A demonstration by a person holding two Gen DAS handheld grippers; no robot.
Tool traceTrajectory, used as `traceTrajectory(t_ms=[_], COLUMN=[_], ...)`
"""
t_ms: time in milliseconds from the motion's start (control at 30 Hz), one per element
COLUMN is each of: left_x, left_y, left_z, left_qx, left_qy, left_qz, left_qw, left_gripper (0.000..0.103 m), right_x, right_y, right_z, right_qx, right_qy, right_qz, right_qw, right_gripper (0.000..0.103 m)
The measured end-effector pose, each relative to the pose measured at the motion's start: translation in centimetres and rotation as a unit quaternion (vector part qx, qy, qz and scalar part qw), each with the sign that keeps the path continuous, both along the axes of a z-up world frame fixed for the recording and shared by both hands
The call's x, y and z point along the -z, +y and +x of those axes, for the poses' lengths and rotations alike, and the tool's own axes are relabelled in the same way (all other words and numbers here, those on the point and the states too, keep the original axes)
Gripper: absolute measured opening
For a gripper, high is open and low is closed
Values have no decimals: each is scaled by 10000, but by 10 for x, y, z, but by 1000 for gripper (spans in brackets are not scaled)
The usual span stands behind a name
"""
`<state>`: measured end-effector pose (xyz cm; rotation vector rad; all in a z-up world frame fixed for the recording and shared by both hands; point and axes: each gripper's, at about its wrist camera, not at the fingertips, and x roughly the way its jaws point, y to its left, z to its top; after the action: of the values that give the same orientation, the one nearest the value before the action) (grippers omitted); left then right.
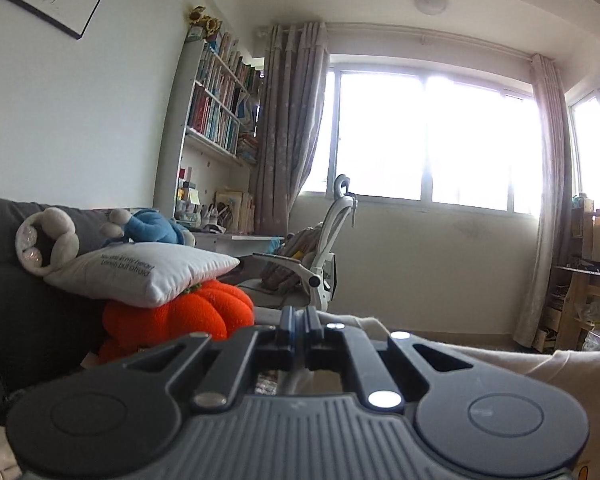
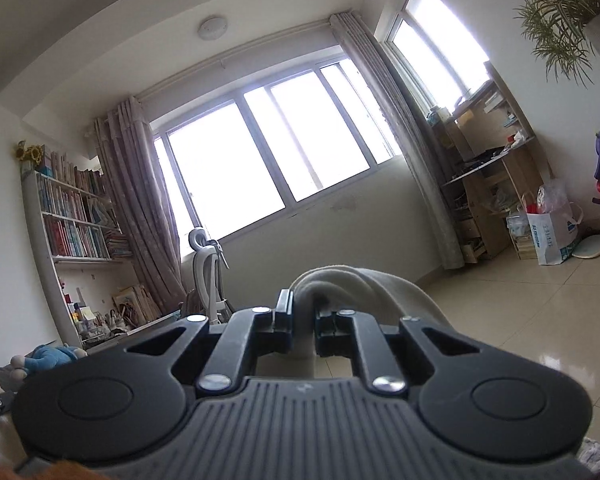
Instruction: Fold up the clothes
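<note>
Both the left gripper (image 1: 299,322) and the right gripper (image 2: 303,309) are clenched on the cream-coloured soft fabric garment (image 2: 364,280), held aloft toward the window; by this evidence, folding is barely begun.

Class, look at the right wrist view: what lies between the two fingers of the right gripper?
A bunched fold of cream cloth lies between the fingers of the right gripper, which is shut on it; the fabric loops above the fingertips. The right wrist view shows this.

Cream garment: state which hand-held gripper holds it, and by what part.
Both. The right hand-held gripper pinches a bunched fold of the cream garment; the left hand-held gripper pinches its edge, though which part cannot be told.
</note>
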<state>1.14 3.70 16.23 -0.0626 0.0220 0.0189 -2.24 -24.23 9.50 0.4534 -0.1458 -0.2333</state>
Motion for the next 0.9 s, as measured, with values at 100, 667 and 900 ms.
traceTrajectory(t_ms=[100, 667, 900], left_x=[7, 121, 168], left_y=[-12, -58, -65], left_z=[22, 171, 206], left_qx=[15, 51, 3], left_qy=[63, 1225, 1644], left_qz=[191, 716, 734], left_qw=[9998, 9899, 9837], left_gripper=[4, 4, 4], right_x=[11, 95, 131], right_y=[-7, -26, -24], right_z=[15, 140, 173], right_qx=[59, 245, 192], right_qy=[179, 1583, 2011], right_qz=[42, -346, -576], right_qw=[9998, 9865, 9777], right_gripper=[12, 12, 12])
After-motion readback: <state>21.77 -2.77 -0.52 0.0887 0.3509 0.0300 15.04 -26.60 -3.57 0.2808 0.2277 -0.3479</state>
